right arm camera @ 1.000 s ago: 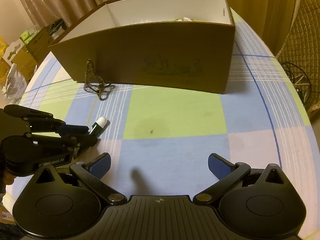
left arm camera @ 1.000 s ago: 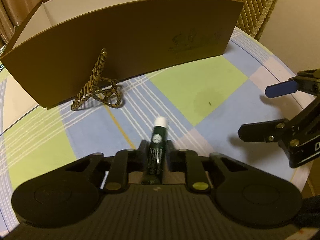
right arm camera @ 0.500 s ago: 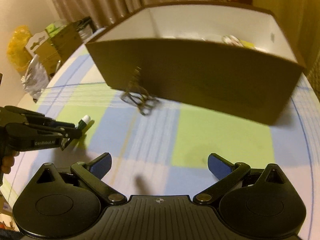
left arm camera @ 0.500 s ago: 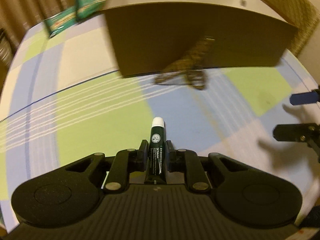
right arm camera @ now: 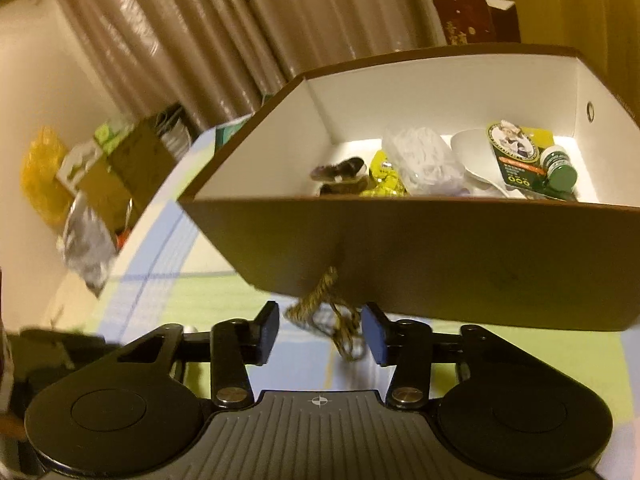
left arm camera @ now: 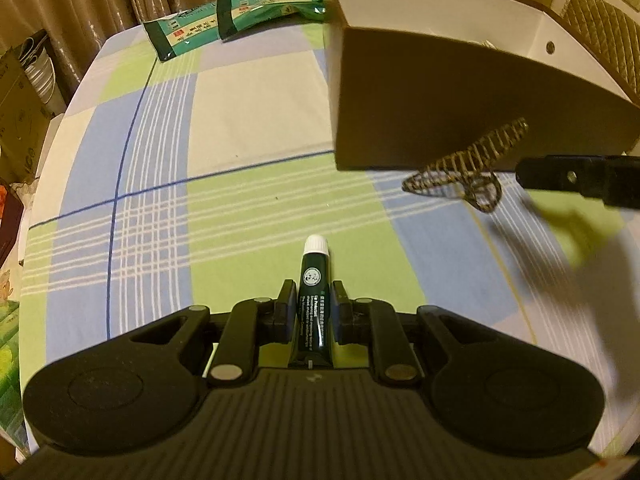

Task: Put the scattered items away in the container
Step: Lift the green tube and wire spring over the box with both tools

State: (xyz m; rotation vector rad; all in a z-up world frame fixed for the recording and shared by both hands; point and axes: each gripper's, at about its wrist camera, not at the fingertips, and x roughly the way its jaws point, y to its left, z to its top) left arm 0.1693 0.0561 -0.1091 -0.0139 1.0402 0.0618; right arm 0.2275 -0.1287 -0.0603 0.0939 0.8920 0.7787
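My left gripper (left arm camera: 312,294) is shut on a dark green lip balm tube (left arm camera: 314,300) with a white cap, held above the checked tablecloth. The brown box (left arm camera: 420,100) stands at the upper right, white inside. A striped brown hair clip (left arm camera: 468,164) leans against its front wall. In the right wrist view my right gripper (right arm camera: 320,328) is open, with the hair clip (right arm camera: 332,316) between its fingers, close to the box front wall (right arm camera: 460,256). A right gripper finger (left arm camera: 576,178) shows beside the clip in the left wrist view.
Two green snack packets (left arm camera: 236,16) lie on the far side of the table, left of the box. The box holds several items, including a green-capped bottle (right arm camera: 558,166) and a clear bag (right arm camera: 424,160). Cardboard boxes and bags (right arm camera: 100,168) stand beyond the table's left edge.
My right gripper has moved forward to the hair clip and narrowed its fingers around it. My left gripper has swung left with the tube, so the box now sits at its right.
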